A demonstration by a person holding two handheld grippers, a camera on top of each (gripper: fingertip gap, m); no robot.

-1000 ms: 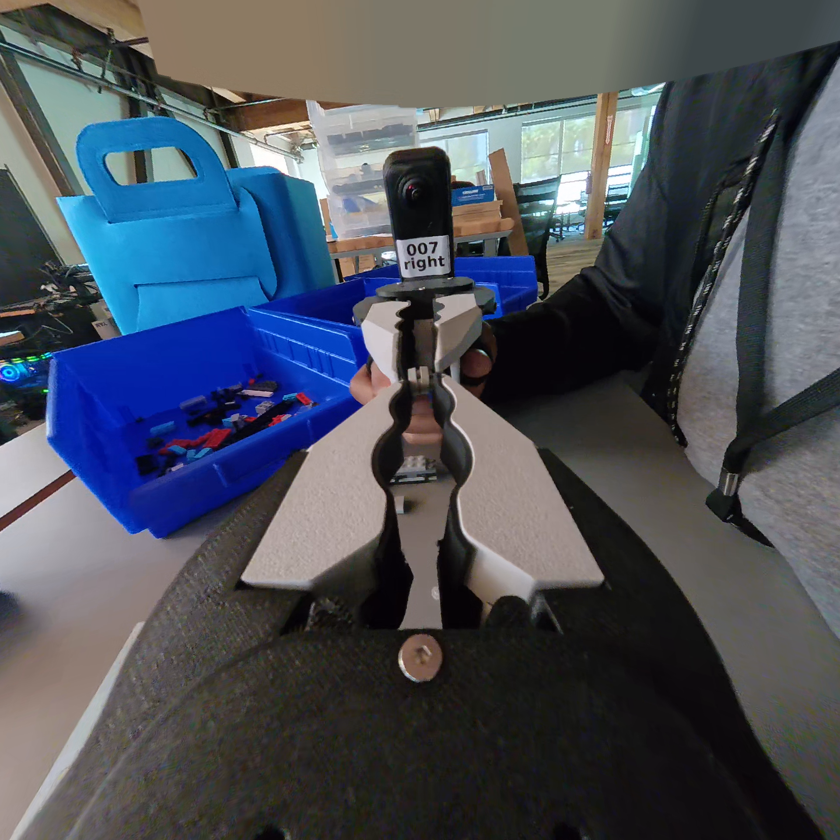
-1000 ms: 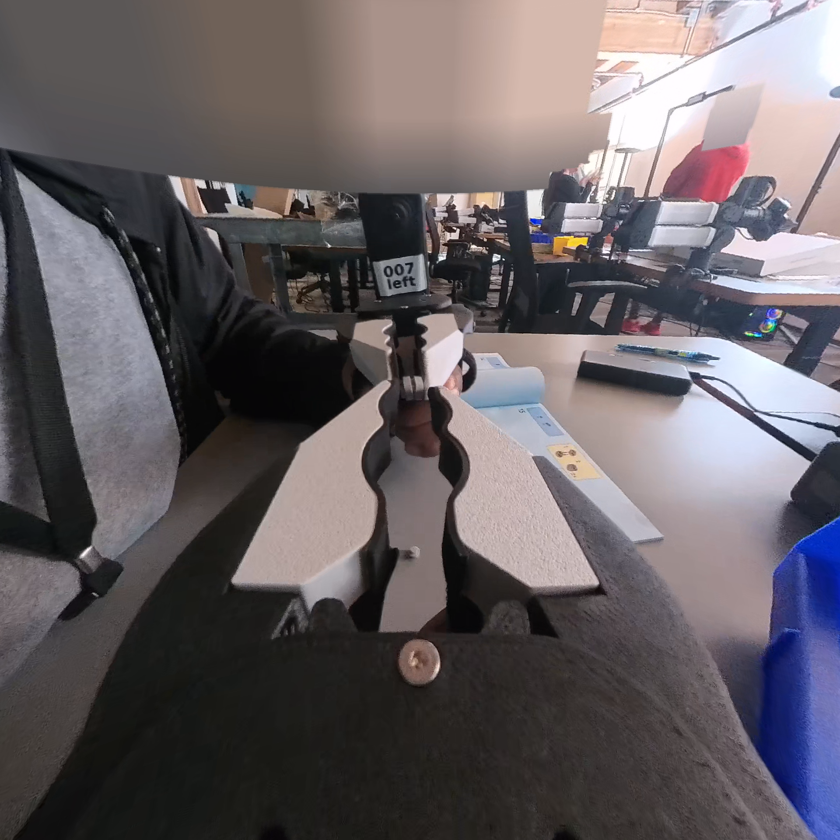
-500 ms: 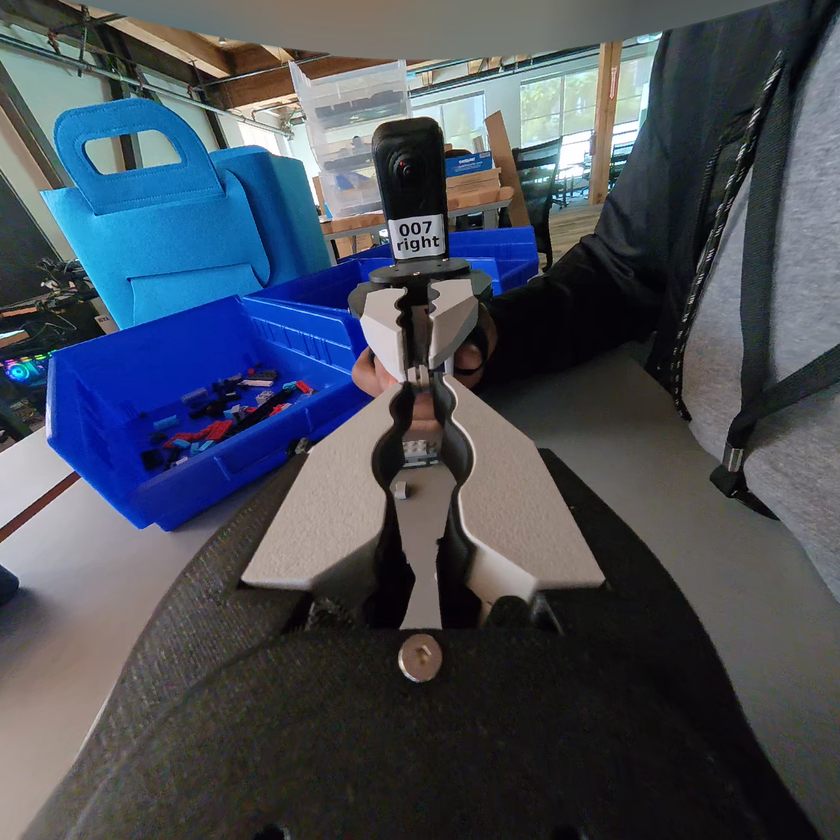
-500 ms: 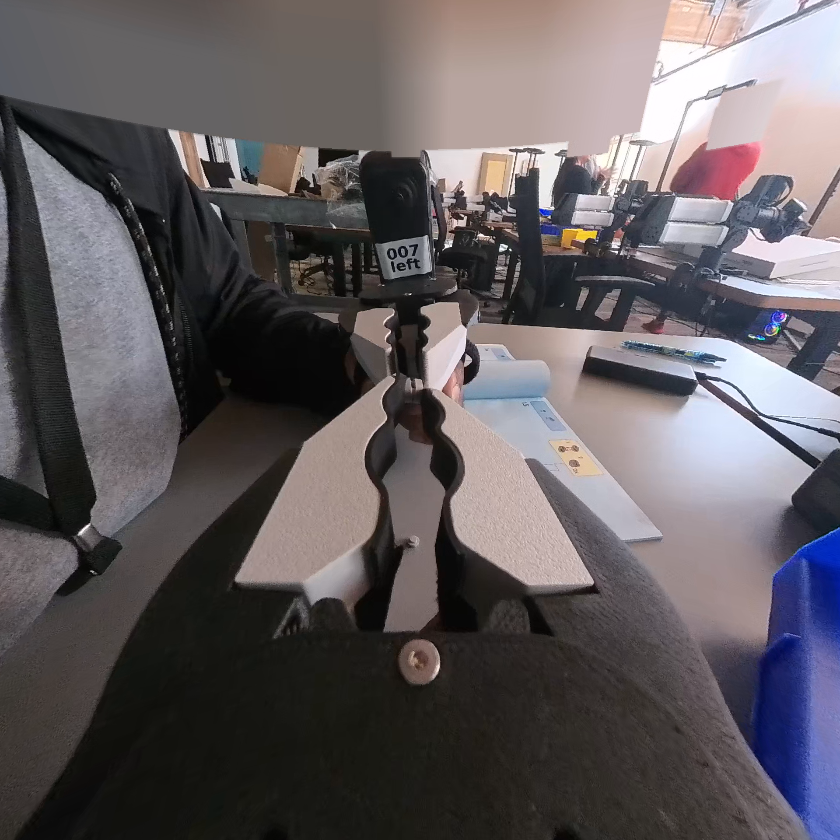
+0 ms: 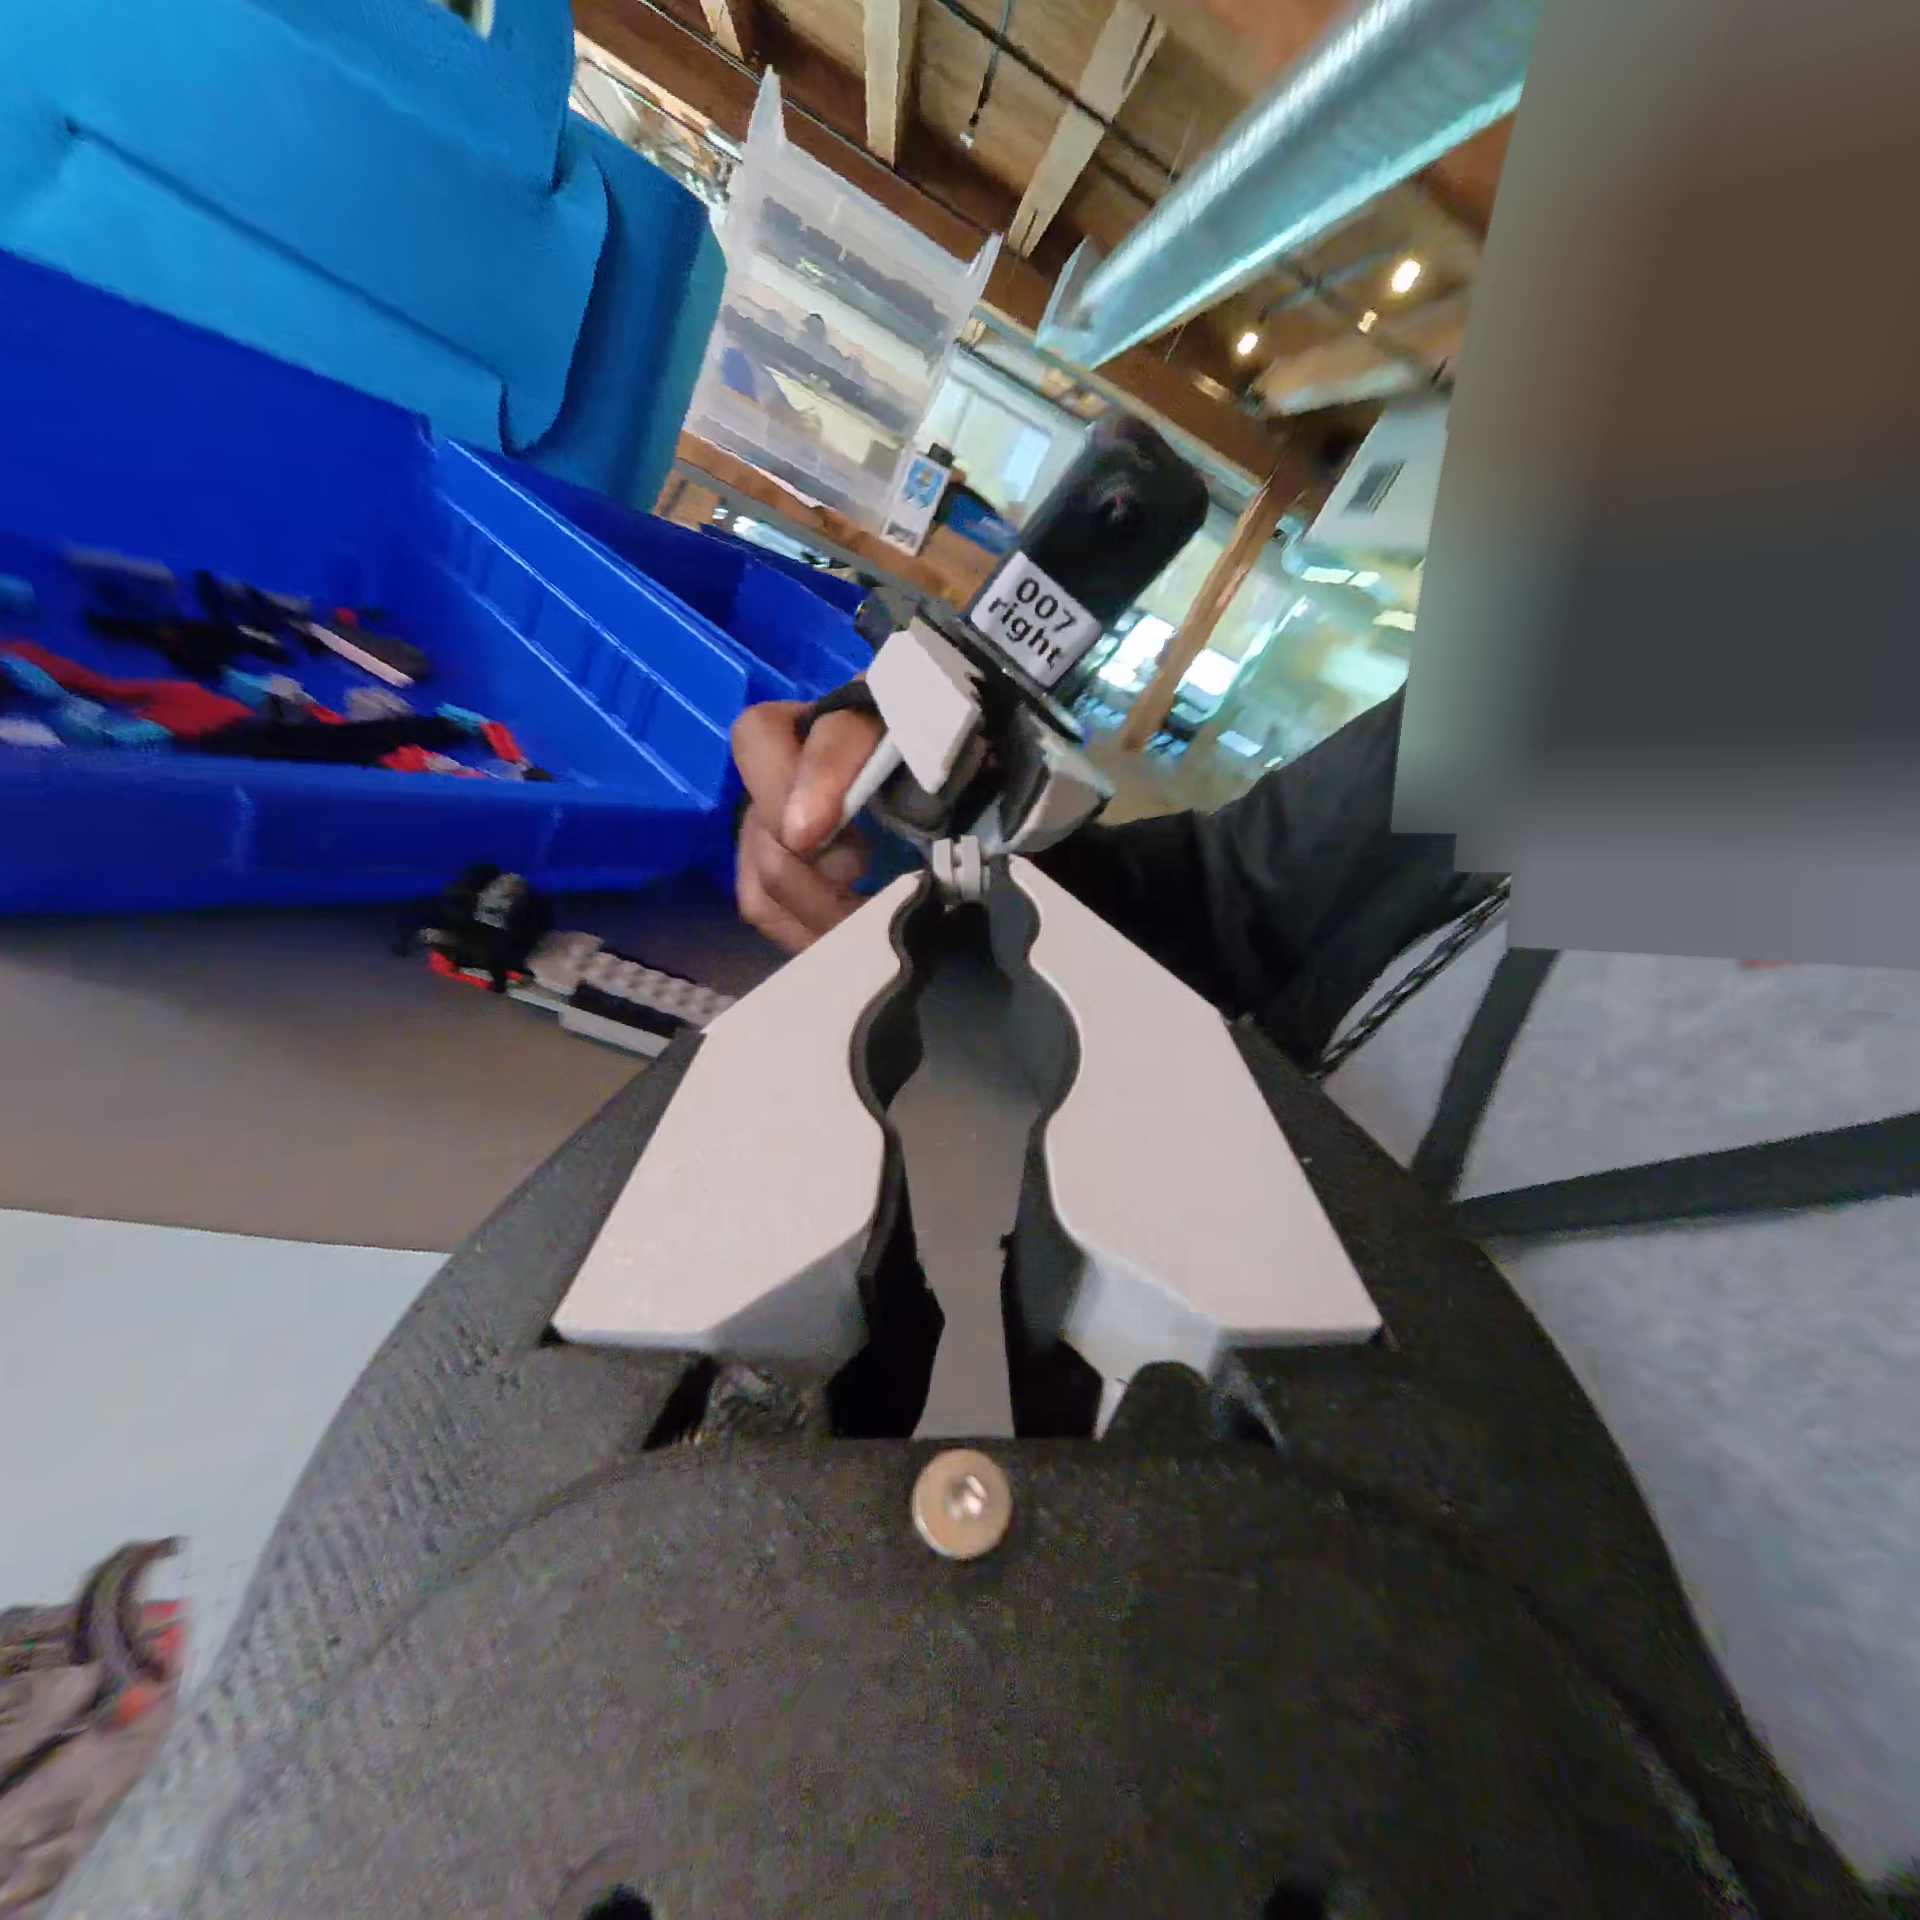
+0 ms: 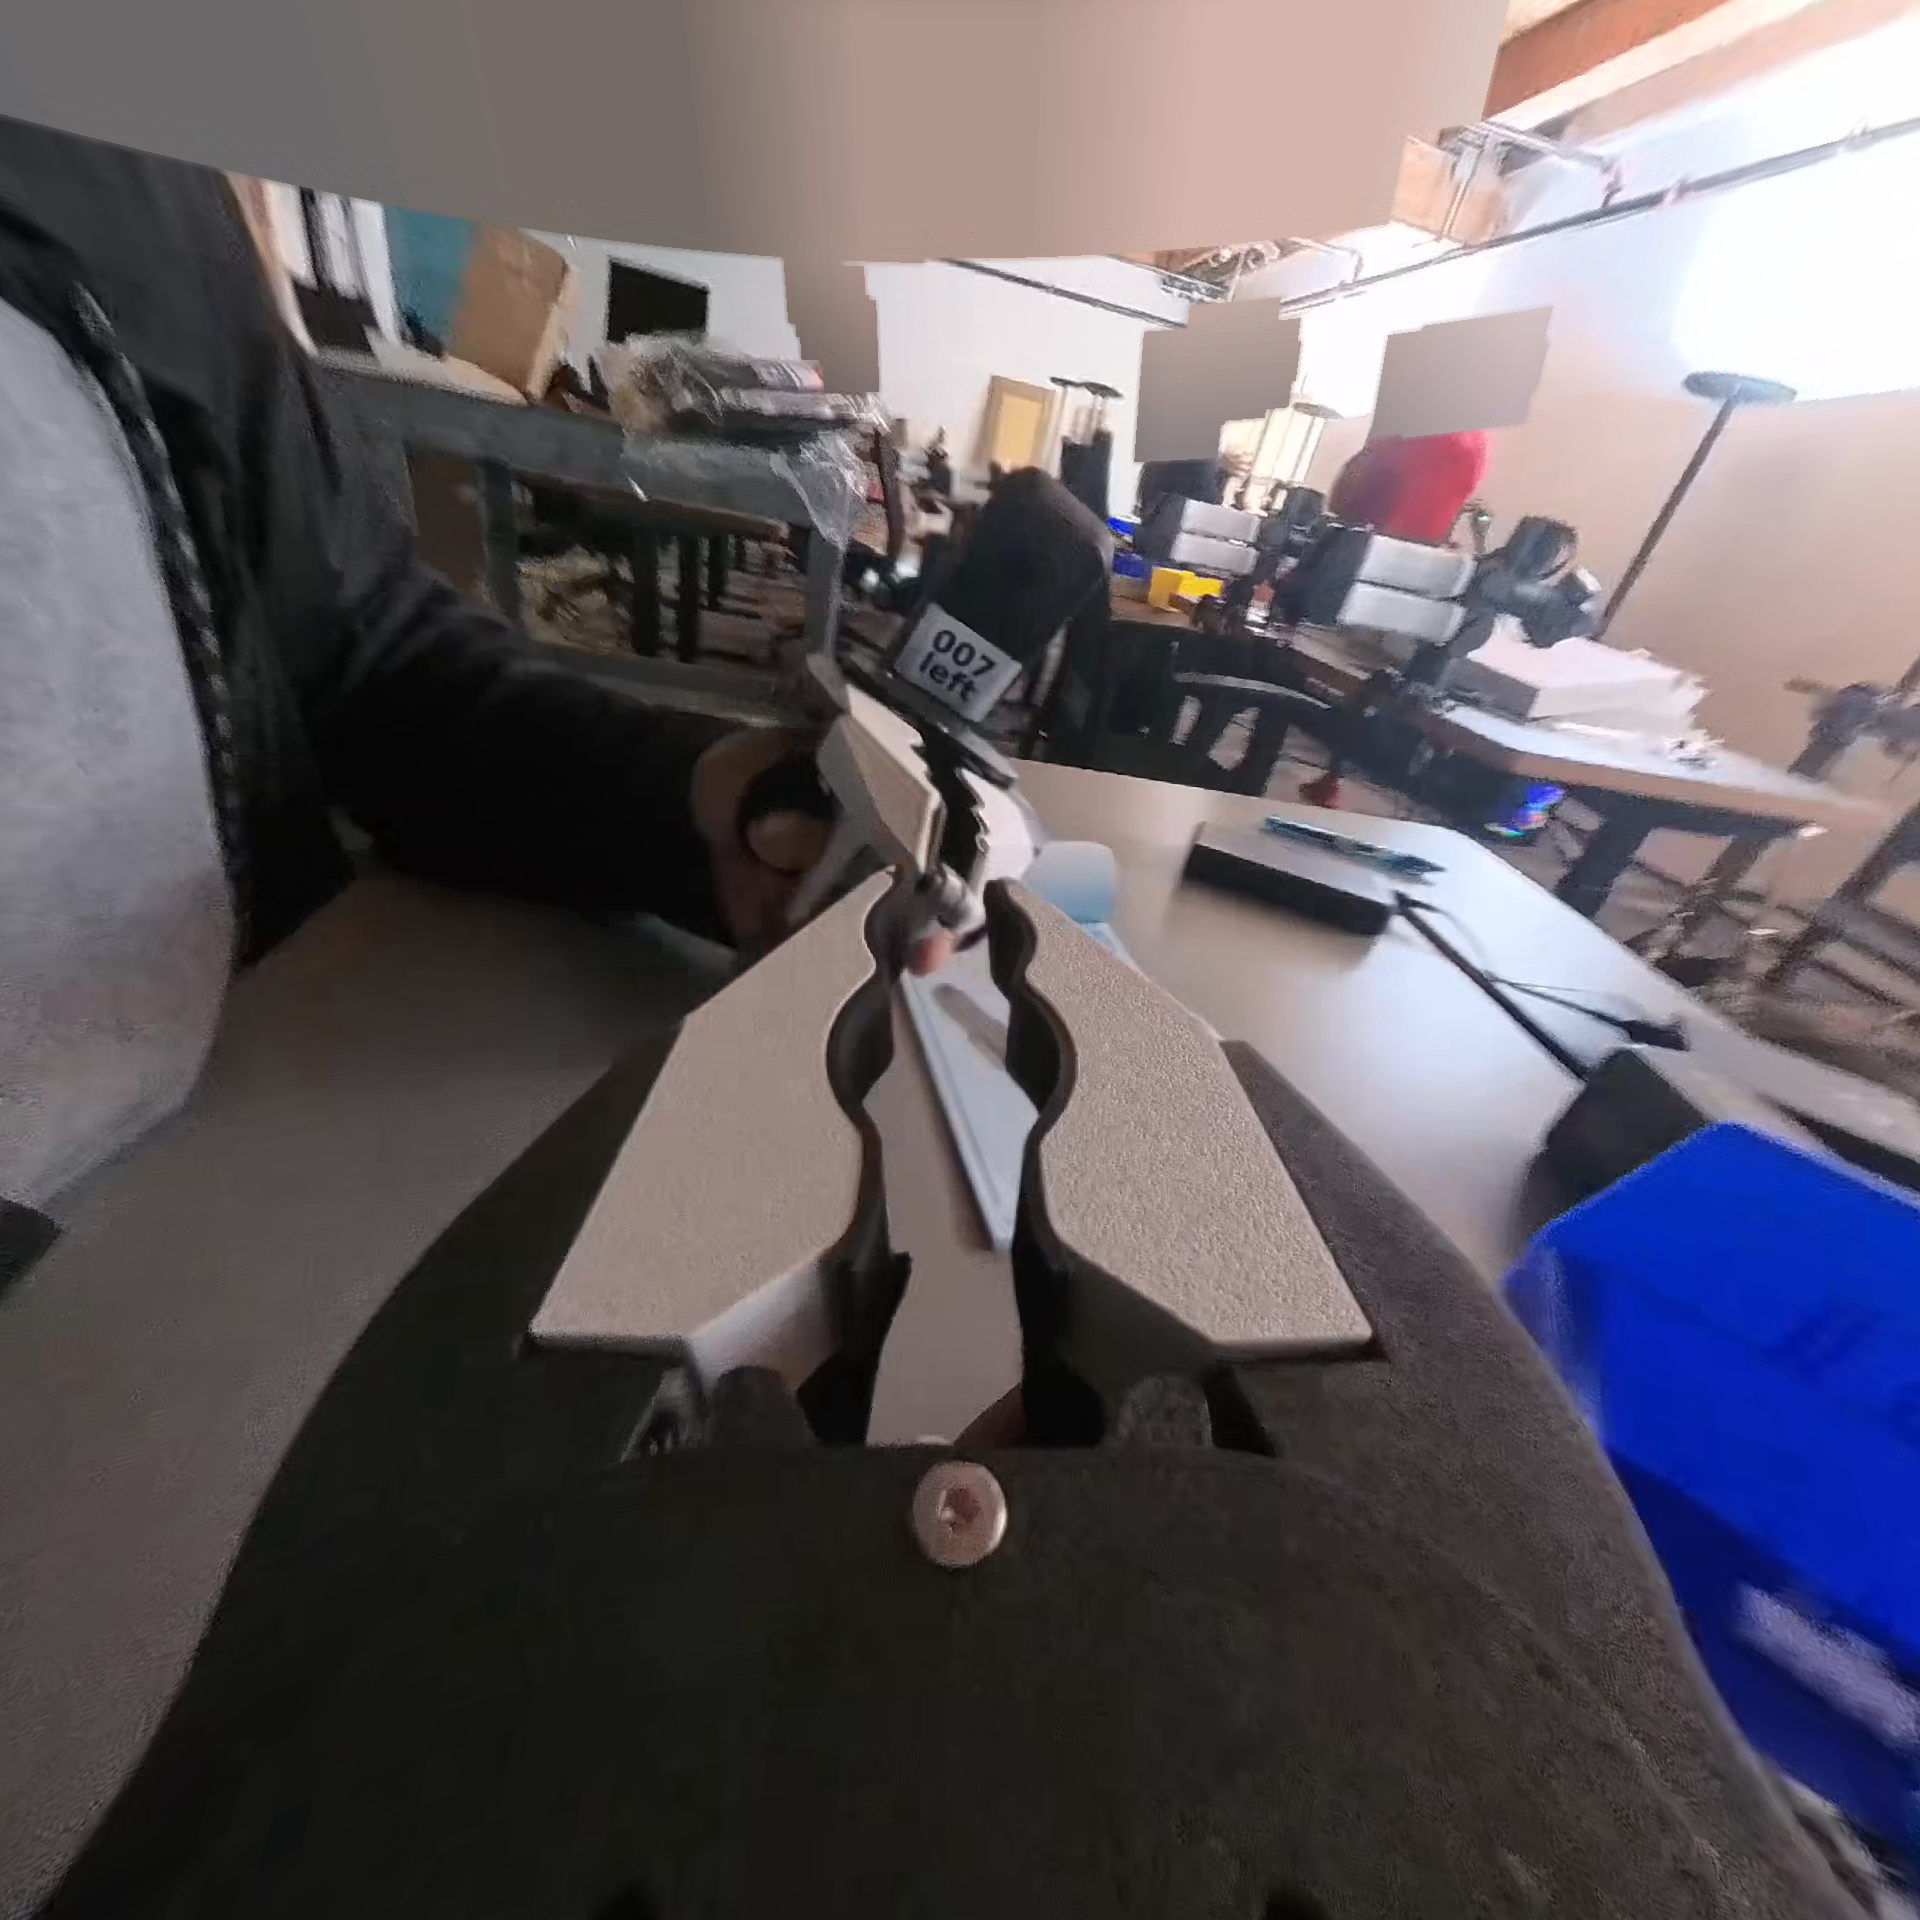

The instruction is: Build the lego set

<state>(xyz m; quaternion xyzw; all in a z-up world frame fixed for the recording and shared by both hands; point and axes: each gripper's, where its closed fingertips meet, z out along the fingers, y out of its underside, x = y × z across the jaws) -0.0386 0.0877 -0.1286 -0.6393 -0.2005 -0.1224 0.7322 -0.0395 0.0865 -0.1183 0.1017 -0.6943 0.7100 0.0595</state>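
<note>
My left gripper (image 5: 961, 883) is shut on a small grey lego piece (image 5: 961, 858) and holds it above the table. My right gripper (image 6: 940, 889) faces it tip to tip. Its fingers stand slightly apart, on either side of that grey piece (image 6: 951, 904). In the left wrist view the right gripper (image 5: 977, 821) is tilted, with a hand on its handle. A partly built grey, black and red lego model (image 5: 592, 982) lies on the table to the left of the tips. Both views are blurred by motion.
A blue bin (image 5: 416, 831) with several loose lego pieces (image 5: 208, 707) stands at the left, with a blue felt bag (image 5: 312, 208) behind it. An instruction booklet (image 6: 977, 1122), a flat black box (image 6: 1288, 883), a cable (image 6: 1507, 997) and a blue bin (image 6: 1745, 1403) are on the table. The person's torso is close by.
Both grippers have tilted and swung, still tip to tip. The right gripper's fingers have parted a little. The lego model has come into the left wrist view.
</note>
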